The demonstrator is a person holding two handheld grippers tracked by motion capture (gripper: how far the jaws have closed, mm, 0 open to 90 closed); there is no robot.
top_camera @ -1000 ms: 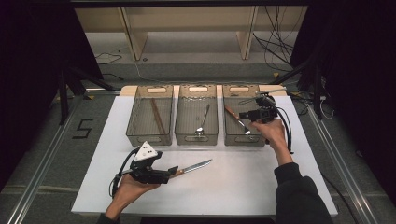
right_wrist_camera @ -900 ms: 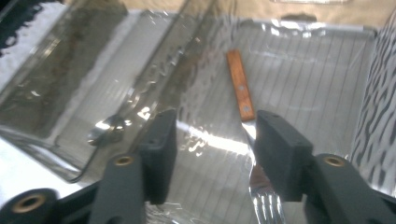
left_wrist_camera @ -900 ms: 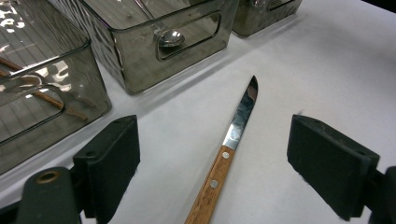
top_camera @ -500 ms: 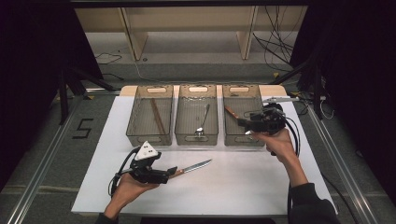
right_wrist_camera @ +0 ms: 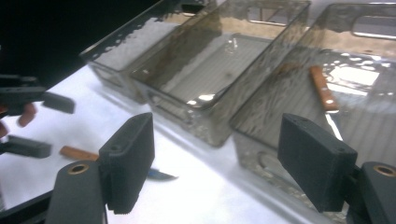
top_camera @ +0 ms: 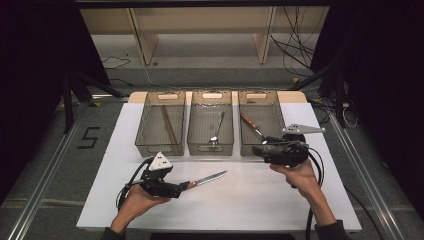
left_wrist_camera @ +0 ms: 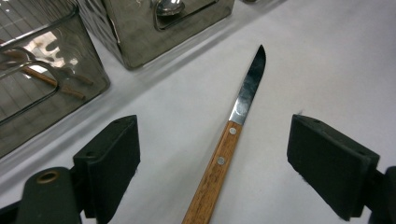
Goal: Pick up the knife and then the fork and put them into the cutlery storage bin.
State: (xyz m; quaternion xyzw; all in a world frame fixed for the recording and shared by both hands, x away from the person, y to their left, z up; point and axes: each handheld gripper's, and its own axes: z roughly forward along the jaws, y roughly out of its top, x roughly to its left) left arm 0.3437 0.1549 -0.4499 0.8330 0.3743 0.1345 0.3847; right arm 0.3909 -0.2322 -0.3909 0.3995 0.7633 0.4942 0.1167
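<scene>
The right tool [top_camera: 260, 149] has backed out of the right bin [top_camera: 260, 102], jaws just spread and empty — its knife [top_camera: 252, 126] is dropped off. The left tool [top_camera: 187, 186], spread too, straddles the counter knife [left_wrist_camera: 229, 149] — next to bin.

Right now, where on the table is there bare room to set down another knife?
Bare white table lies between the left gripper and the right gripper, before the bins. It is crowded around the knife.

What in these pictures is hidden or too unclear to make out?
- Wooden-handled steel knife: left gripper view, handle end cut off by the bottom edge.
- Second wooden-handled knife in the clear right bin: right gripper view, blade blurred by the rippled wall.
- Brown stick in the left bin: high view, too small to identify.
</scene>
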